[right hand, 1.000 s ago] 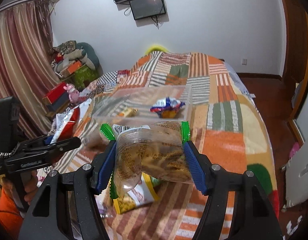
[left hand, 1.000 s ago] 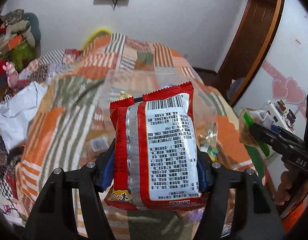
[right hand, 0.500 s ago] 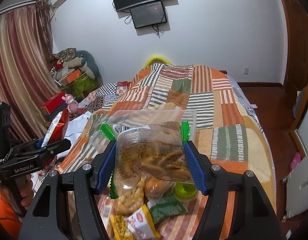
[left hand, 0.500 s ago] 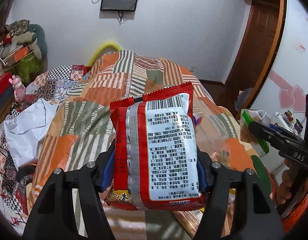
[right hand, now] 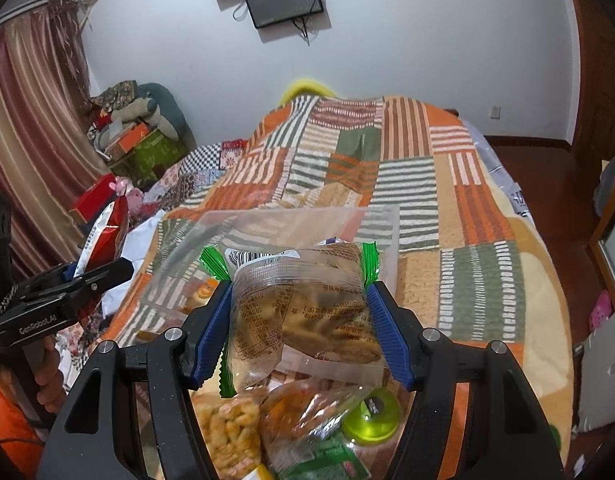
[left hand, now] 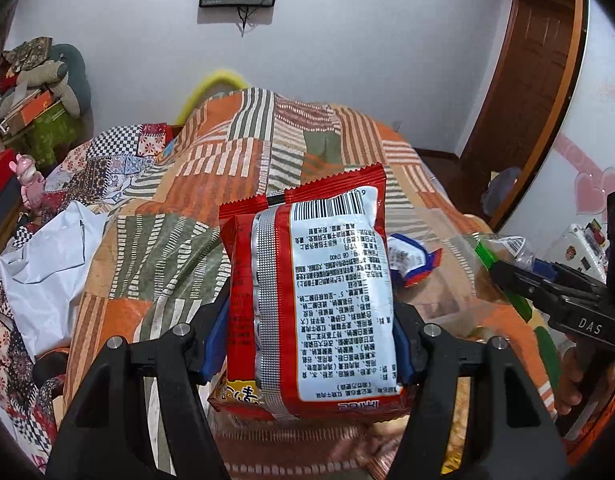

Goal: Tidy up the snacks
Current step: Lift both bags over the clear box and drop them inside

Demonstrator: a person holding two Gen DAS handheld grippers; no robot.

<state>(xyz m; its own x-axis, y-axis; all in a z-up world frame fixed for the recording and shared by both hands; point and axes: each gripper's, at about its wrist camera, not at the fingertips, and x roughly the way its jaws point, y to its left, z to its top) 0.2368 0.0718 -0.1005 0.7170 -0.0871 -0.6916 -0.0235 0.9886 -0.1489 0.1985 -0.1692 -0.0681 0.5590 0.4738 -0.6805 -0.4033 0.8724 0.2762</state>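
My left gripper is shut on a red snack packet with a white printed back, held upright above the bed. It also shows at the left of the right wrist view. My right gripper is shut on a clear bag of biscuit sticks with green ends, held over a clear plastic box on the patchwork quilt. The bag also shows at the right of the left wrist view. A blue and white packet lies in the box.
Loose snack bags and a green round lid lie below my right gripper. A white plastic bag lies on the bed's left side. Boxes and cushions are stacked by the curtain. A wooden door stands at the right.
Both grippers have risen and tilted up with their packets still held. The clear box and the loose snacks now sit lower in the views.
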